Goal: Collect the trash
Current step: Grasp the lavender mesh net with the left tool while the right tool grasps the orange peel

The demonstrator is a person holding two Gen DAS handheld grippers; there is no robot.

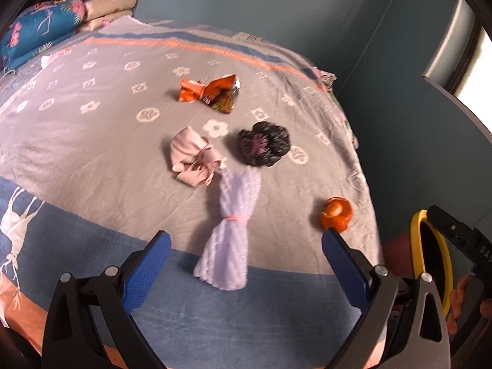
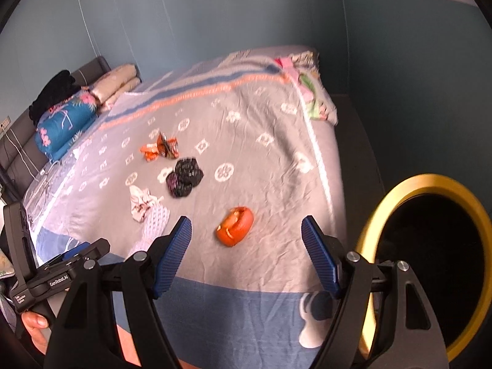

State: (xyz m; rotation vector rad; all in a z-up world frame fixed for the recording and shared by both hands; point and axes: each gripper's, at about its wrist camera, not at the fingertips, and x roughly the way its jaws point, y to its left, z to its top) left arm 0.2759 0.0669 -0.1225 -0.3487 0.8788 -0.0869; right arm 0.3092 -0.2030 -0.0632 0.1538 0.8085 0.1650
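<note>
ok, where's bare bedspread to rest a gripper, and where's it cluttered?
Free: the blue band in front of the white foam net, and the grey stretch between the pillows and the orange wrappers. Crowded: mid-bed, where pink tissue, black bag and the net bunch together; orange peel lies apart.

Left gripper (image 1: 246, 264), jaws spread wide, empty, angled downward. Right gripper (image 2: 246, 252), likewise spread and empty. A hand (image 2: 37, 326) grips the left handle at 8 o'clock.
</note>
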